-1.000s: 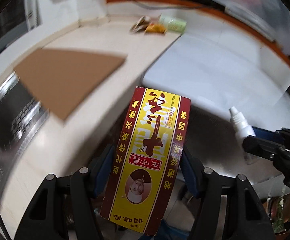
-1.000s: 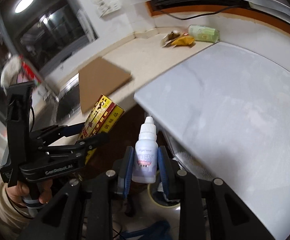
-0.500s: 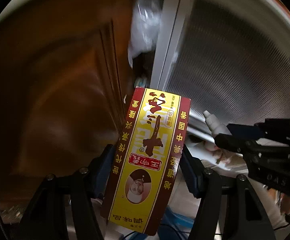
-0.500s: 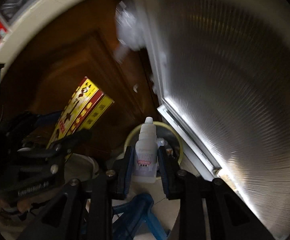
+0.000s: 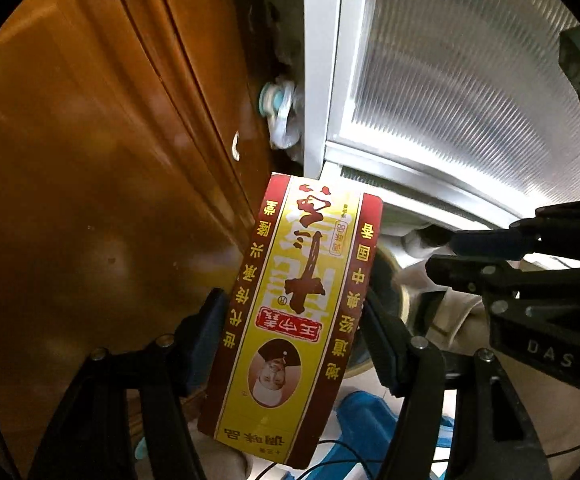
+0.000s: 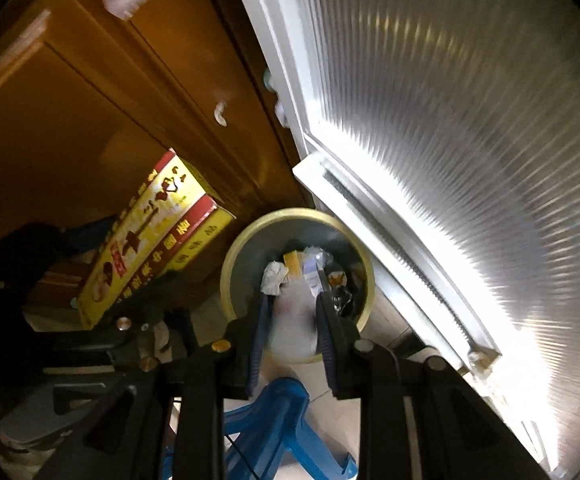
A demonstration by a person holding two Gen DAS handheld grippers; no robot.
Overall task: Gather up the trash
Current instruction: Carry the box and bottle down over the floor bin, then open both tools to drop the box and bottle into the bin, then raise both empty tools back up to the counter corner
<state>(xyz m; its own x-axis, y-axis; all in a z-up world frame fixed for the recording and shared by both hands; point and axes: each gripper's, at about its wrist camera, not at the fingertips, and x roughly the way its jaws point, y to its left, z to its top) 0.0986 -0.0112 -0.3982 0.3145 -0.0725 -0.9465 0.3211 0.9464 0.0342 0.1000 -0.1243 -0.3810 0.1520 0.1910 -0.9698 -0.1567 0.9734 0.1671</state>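
Dropping off: both pieces of trash are held low over the bin (image 6: 231,256), and the release is judged to be the step in hand.
Left gripper (image 5: 292,316): the red-and-yellow box (image 5: 314,264) is clamped by its long edges; the jaws have just eased open a shade, yet both pads are seen against the card.
Right gripper (image 6: 292,312): a small white bottle (image 6: 292,330), blurred, is pinched between the blue pads.
Bin: in the right wrist view it is found at 12 o'clock of the fingertips, directly beneath the bottle, with crumpled paper and wrappers already inside.
Box place: at 9 o'clock of the bin, beside the rim and not over the mouth, against the wooden cabinet (image 6: 89,100).
Surroundings: a ribbed glass door (image 6: 470,160) is seen at 3 o'clock, a blue stool (image 6: 285,420) at 6 o'clock.
Next move: the bottle can be let go where it is; the box needs to be carried toward 3 o'clock, over the opening, before its jaws are spread.
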